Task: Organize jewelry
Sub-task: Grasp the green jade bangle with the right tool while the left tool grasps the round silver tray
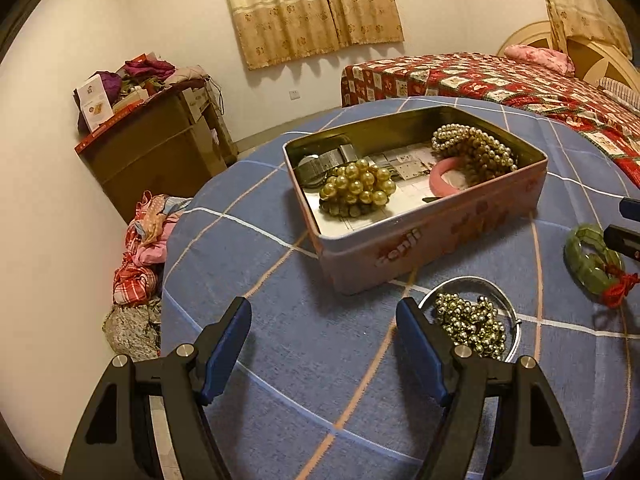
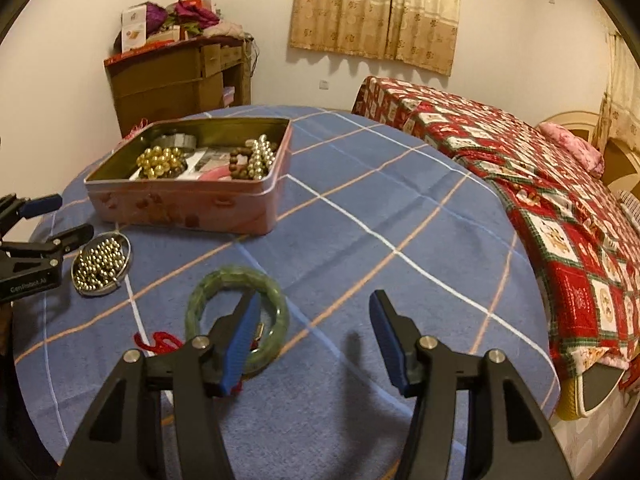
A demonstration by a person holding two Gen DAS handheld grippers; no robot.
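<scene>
An open pink tin stands on the blue checked tablecloth. It holds a cluster of large gold beads, a pearl string, a pink bangle and a metal watch band. Near it on the cloth lies a silver bangle with small gold beads piled in it. My left gripper hovers open just left of that pile, holding nothing. A green jade bracelet with a red cord lies under the left finger of my right gripper, which is open and holds nothing.
The round table ends close behind the tin. A bed with a red patchwork quilt runs along the right. A brown cabinet piled with clutter stands against the far wall, with a heap of clothes on the floor beside the table.
</scene>
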